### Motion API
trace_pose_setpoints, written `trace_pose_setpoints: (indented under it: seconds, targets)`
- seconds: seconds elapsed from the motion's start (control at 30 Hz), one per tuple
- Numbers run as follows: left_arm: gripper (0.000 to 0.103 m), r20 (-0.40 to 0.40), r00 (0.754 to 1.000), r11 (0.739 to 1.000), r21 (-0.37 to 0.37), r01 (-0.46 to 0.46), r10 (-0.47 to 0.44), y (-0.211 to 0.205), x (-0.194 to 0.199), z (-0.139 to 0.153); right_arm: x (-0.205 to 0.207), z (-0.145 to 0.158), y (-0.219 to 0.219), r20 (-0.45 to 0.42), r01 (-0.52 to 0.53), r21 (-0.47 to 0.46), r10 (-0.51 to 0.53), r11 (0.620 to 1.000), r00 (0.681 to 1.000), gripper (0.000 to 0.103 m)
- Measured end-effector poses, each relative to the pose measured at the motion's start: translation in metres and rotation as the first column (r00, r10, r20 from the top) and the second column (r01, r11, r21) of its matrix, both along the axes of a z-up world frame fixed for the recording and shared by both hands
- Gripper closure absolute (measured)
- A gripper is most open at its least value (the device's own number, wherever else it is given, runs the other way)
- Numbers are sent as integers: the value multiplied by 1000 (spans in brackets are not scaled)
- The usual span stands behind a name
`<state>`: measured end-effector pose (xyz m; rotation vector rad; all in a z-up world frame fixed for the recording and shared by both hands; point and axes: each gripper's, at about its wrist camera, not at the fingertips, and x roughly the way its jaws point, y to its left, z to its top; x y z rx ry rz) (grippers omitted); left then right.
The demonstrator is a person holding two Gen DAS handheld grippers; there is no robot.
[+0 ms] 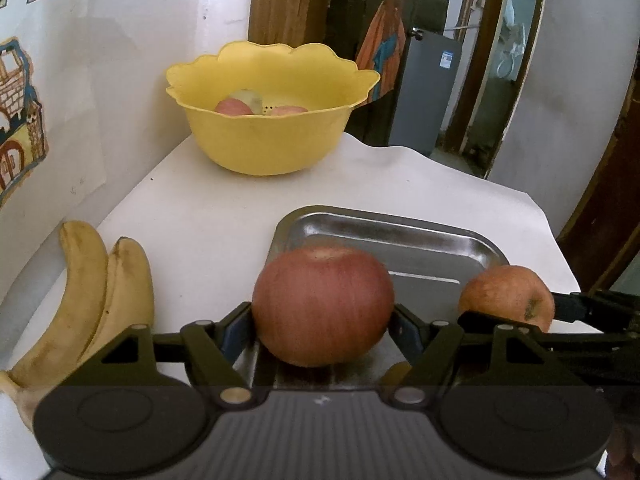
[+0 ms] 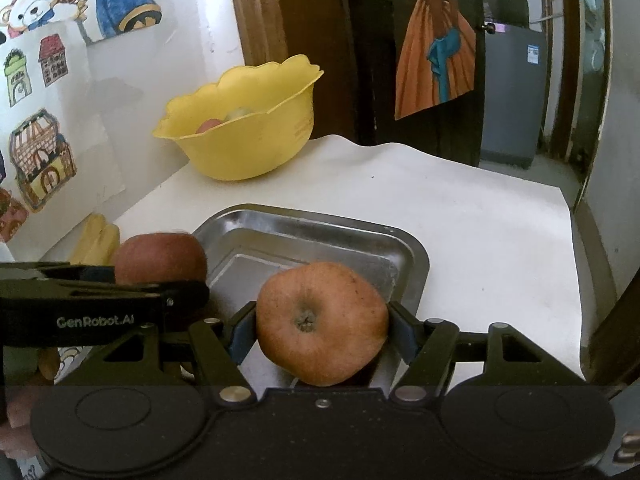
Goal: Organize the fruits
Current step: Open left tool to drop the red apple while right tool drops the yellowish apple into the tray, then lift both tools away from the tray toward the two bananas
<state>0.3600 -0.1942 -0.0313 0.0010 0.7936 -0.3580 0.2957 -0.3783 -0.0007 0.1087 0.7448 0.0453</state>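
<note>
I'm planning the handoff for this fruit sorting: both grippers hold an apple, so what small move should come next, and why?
Probably carry the red apple in the left gripper forward toward the yellow bowl. The bowl already holds fruit, the steel tray beneath is otherwise bare, and the right gripper is shut on the orange-brown apple, so going one at a time seems safest.

White wall (image 1: 132, 40) at left bearing cartoon house stickers (image 2: 40, 160), white-covered table (image 1: 208, 216) against it, dark wooden door frame (image 1: 288, 0) behind, orange-and-blue cloth (image 2: 436, 52) hanging there, grey appliance (image 1: 424, 92) in daylit doorway beyond.
</note>
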Motion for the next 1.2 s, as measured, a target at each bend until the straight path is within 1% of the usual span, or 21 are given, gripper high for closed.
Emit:
trace_pose_setpoints:
  seconds: [0.1, 0.27, 0.4, 0.47, 0.57, 0.6, 0.67, 0.7, 0.77, 0.87, 1.03, 1.13, 1.2]
  targets:
    - [25, 4, 1000, 1000, -18, -8, 8, 4, -3, 5, -4, 4, -2, 6, 4, -5, -4, 1000, 1000, 33]
    - [19, 26, 999, 998, -51, -32, 33, 13, -15, 24, -18, 20, -2, 24, 17, 6, -18, 1000, 1000, 24]
    - [12, 68, 996, 997, -62, -45, 49, 24, -32, 51, -40, 48, 2, 73, 29, 3, -29, 1000, 997, 17]
    - [7, 85, 995, 997, -63, -50, 56, 30, -41, 66, -52, 63, 4, 92, 32, 2, -32, 999, 995, 13]
    - [2, 114, 991, 996, -65, -64, 71, 40, -59, 88, -72, 85, 8, 117, 37, -11, -36, 999, 993, 6]
    - [1, 122, 990, 996, -59, -66, 73, 44, -65, 95, -80, 93, 9, 119, 40, -13, -38, 999, 992, 4]
    - [1, 131, 988, 996, -37, -77, 81, 50, -77, 108, -93, 105, 10, 110, 48, -18, -46, 999, 993, 3]
    - [1, 130, 988, 996, -29, -84, 87, 53, -82, 114, -101, 111, 11, 101, 54, -21, -51, 998, 994, 1]
    - [1, 117, 988, 995, -15, -103, 104, 60, -95, 126, -115, 120, 13, 82, 58, -22, -56, 998, 995, 1]
    - [1, 90, 985, 989, 12, -149, 148, 72, -114, 139, -133, 130, 18, 30, 59, -31, -58, 998, 998, 1]
    - [1, 25, 977, 973, 84, -213, 212, 90, -148, 150, -163, 136, 23, -101, 66, 23, -63, 998, 993, 1]
    - [1, -15, 966, 959, 126, -254, 258, 100, -169, 157, -175, 136, 30, -188, 40, 44, -31, 998, 982, 1]
    - [1, -36, 956, 947, 150, -284, 292, 105, -180, 162, -179, 137, 38, -236, -7, 47, 18, 999, 972, 1]
